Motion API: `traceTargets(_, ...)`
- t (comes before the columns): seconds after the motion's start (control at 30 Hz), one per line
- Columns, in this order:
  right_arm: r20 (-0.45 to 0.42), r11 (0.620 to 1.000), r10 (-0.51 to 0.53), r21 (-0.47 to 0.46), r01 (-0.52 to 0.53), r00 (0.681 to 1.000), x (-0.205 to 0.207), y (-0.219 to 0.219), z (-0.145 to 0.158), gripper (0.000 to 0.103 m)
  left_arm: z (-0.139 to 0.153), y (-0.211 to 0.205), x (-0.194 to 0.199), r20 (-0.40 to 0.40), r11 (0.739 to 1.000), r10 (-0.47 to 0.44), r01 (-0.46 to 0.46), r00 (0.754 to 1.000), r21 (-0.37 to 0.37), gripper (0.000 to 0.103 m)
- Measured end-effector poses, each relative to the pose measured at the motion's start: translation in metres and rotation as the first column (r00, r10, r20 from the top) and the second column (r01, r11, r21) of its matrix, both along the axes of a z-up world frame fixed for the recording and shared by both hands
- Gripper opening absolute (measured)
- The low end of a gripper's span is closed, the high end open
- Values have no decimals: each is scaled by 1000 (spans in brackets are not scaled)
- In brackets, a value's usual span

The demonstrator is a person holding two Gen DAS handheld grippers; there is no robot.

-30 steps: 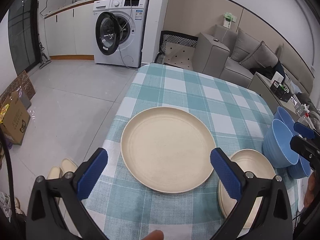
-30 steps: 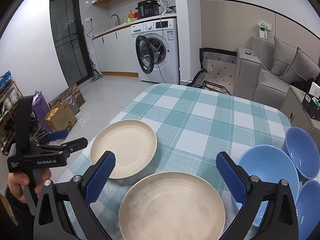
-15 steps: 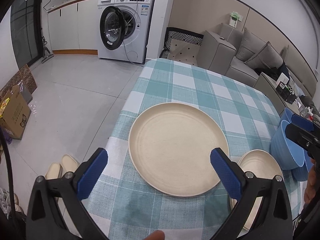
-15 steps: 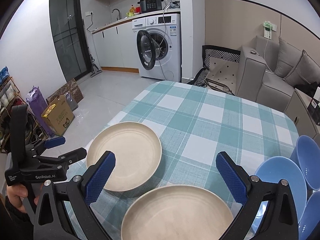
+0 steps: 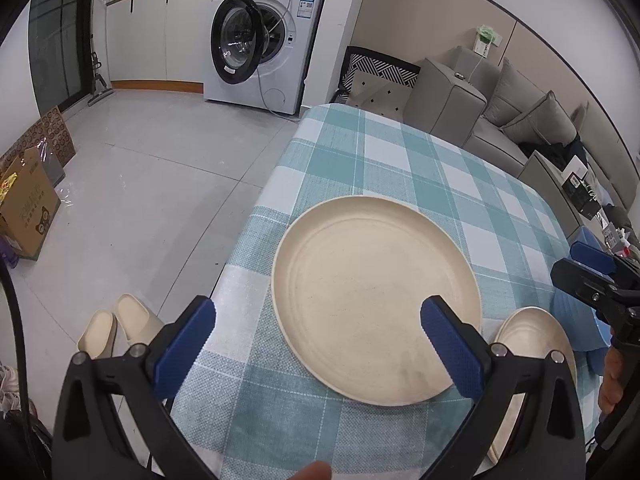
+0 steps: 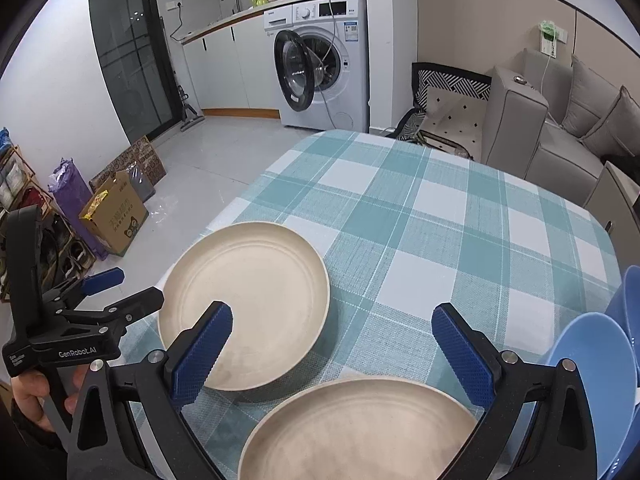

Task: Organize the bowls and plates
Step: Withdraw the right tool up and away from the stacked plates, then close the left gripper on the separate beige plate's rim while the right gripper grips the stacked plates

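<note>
Your left gripper [image 5: 318,338] hangs with its jaws spread wide, gripping nothing, over the near edge of the large cream plate [image 5: 376,300] at the table's [image 6: 420,216] left side (checked cloth). Beside it lies the second cream plate [image 6: 360,432], under your right gripper [image 6: 332,352], also gaping and empty. Farthest right sit the blue bowls [image 6: 596,364], touching each other.

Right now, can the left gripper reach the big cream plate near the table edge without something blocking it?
Probably yes. The left gripper is open, and the cream plate lies directly ahead, its right fingertip already over the rim. Nothing stands between them; the second plate sits apart to the right.
</note>
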State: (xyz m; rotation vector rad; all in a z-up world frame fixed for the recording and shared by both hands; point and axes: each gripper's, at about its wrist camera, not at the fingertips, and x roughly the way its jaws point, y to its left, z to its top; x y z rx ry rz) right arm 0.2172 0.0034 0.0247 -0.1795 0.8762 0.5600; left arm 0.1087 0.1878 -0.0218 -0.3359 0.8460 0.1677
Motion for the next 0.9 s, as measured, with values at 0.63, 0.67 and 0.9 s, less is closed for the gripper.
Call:
traceTargets(0.63, -153, 998, 22, -58, -31, 988, 32, 28, -60, 73, -27, 3, 14, -36, 1000, 1, -1, 999, 18, 103)
traceTargets(0.67, -161, 998, 22, -60, -32, 987, 33, 29, -62, 72, -28, 3, 15, -37, 1000, 1, -1, 999, 17, 103)
traceTargets(0.9, -201, 996, 30, -78, -46, 979, 38, 35, -79, 63, -36, 5, 19, -68, 1000, 7, -7, 998, 4, 103)
